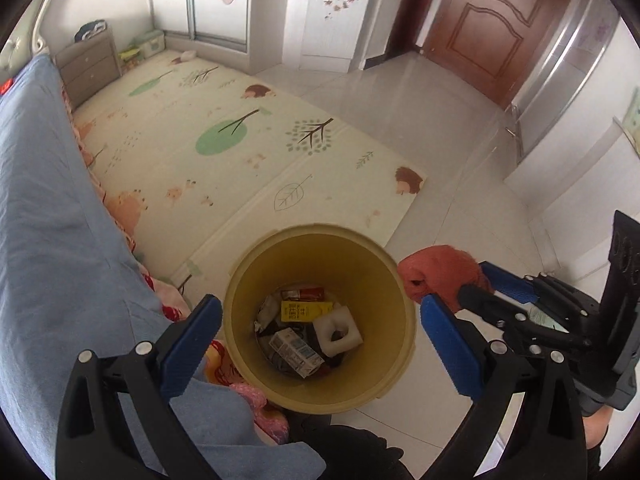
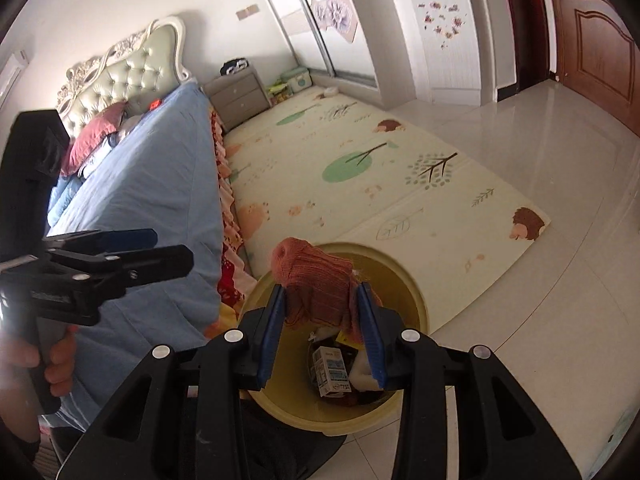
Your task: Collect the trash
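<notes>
A yellow trash bin (image 1: 376, 280) stands on the floor beside the bed; it also shows in the right wrist view (image 2: 408, 280). Inside it lie several pieces of trash: a yellow carton (image 1: 306, 311), a white foam piece (image 1: 338, 333) and a white box (image 1: 296, 352). My right gripper (image 2: 322, 332) is shut on a crumpled pink knitted cloth (image 2: 316, 280) and holds it over the bin's near rim; the cloth shows in the left wrist view (image 1: 436, 276) just right of the bin. My left gripper (image 1: 316, 344) is open and empty above the bin.
A bed with a blue cover (image 1: 48, 220) runs along the left. A patterned play mat (image 1: 240, 136) covers the floor beyond the bin. A grey nightstand (image 1: 88, 68) stands at the back left. A brown door (image 1: 496, 24) is at the back right. White tiles (image 1: 460, 168) lie to the right.
</notes>
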The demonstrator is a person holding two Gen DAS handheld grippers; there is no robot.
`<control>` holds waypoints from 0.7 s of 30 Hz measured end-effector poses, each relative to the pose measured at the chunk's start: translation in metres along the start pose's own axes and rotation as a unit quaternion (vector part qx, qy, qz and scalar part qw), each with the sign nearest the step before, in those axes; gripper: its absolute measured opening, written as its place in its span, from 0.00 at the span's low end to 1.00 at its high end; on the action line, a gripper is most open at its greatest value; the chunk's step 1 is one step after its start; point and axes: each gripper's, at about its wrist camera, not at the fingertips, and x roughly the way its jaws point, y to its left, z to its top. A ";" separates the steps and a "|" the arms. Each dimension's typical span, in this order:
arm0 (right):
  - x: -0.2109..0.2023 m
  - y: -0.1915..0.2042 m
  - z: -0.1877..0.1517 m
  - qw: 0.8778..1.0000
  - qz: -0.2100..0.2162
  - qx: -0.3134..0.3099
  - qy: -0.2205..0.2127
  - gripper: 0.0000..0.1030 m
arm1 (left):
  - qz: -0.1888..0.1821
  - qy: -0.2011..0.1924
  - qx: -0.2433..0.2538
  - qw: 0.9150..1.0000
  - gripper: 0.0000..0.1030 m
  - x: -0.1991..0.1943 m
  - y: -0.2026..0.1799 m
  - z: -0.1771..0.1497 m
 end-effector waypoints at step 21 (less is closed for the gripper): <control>0.011 0.008 -0.012 0.998 -0.037 -0.041 0.032 0.54 | 0.022 0.033 0.025 0.999 0.96 0.020 -0.011 -0.005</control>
